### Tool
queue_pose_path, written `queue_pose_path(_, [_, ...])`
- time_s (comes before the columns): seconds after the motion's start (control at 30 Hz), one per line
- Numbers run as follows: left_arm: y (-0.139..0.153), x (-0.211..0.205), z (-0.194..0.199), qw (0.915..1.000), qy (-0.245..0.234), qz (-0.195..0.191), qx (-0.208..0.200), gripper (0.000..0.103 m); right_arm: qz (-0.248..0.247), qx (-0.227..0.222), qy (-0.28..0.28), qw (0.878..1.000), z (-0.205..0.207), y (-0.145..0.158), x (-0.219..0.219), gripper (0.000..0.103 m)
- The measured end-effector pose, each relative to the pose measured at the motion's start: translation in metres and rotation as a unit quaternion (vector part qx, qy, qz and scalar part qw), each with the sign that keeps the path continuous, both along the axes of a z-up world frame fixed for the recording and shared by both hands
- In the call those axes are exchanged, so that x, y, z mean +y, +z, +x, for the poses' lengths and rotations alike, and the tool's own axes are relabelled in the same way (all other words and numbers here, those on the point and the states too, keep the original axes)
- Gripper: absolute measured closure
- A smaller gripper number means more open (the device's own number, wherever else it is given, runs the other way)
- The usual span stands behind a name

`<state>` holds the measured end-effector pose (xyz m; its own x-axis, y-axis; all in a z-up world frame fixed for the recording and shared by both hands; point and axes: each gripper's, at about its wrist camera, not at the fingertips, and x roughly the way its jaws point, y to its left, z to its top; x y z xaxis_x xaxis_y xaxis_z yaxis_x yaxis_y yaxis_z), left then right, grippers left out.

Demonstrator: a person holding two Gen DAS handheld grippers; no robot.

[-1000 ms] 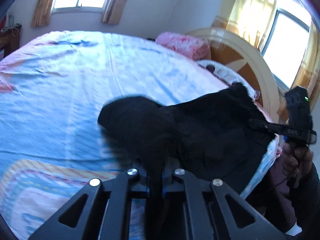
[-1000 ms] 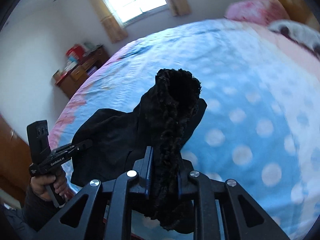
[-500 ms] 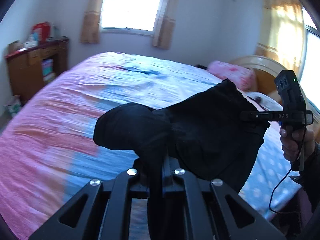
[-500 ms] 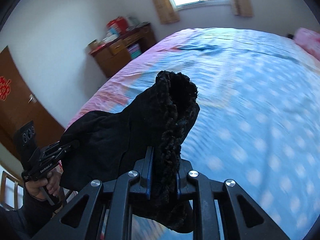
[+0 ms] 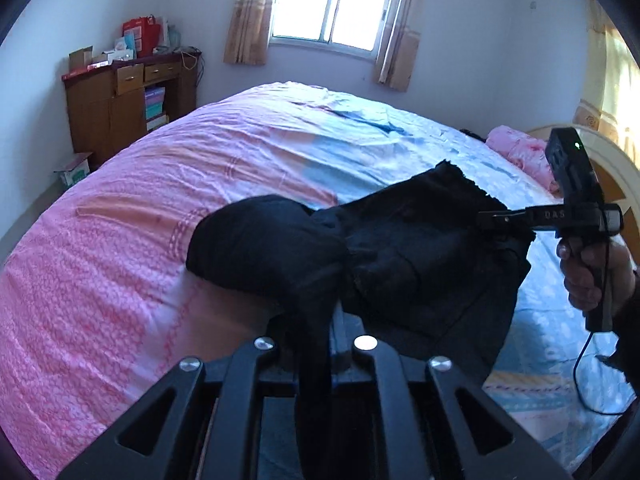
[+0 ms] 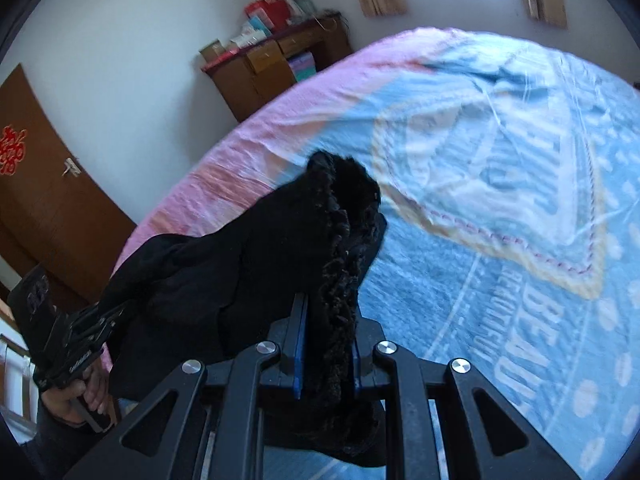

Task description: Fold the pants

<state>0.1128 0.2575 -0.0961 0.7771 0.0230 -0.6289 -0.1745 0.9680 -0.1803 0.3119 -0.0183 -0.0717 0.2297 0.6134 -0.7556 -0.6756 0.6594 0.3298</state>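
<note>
The black pants hang in the air above the bed, stretched between the two grippers. The left gripper has its jaws narrow on a bunch of cloth; they have just been opening a little, with the cloth between them. The right gripper pinches the fuzzy edge. To do this step well, I think both hands should keep the cloth taut and level, lower it flat onto the bed, and release only then.
</note>
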Motion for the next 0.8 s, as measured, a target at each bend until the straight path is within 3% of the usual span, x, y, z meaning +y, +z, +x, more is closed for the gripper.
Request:
queue_pose_path(0.13, [-0.011,-0.012,0.007,0.9993,0.009,0.031,0.021,0.069,-0.005,0.033,-0.010,0.999,0.016,-0.022,-0.003,0.085])
queue_pose_path(0.2, [-0.018,-0.019,0.010,0.9983,0.005,0.049,0.032,0.068,-0.009,0.037,-0.014,0.999,0.019,-0.029,-0.003,0.084])
queue_pose_path(0.3, [-0.023,-0.013,0.012,0.9988,0.011,0.034,0.034,0.065,-0.012,0.049,-0.022,0.998,0.020,-0.036,-0.006,0.078])
queue_pose_path(0.37, [-0.025,-0.010,0.011,0.9986,0.025,0.030,0.034,0.048,-0.012,0.061,-0.032,0.998,0.025,-0.042,-0.008,0.070])
queue_pose_path(0.43, [-0.026,-0.009,0.009,0.9984,0.035,0.024,0.037,0.039,-0.010,0.068,-0.037,0.997,0.027,-0.046,-0.010,0.067])
queue_pose_path(0.57, [-0.030,-0.002,0.007,0.9982,0.047,0.003,0.036,0.028,-0.007,0.072,-0.051,0.996,0.028,-0.048,-0.014,0.057])
queue_pose_path(0.63, [-0.030,-0.001,0.008,0.9980,0.050,0.003,0.038,0.026,-0.005,0.071,-0.055,0.996,0.027,-0.047,-0.017,0.055])
queue_pose_path(0.8, [-0.031,0.001,0.007,0.9968,0.066,0.006,0.044,0.013,-0.003,0.064,-0.073,0.995,0.026,-0.044,-0.026,0.038])
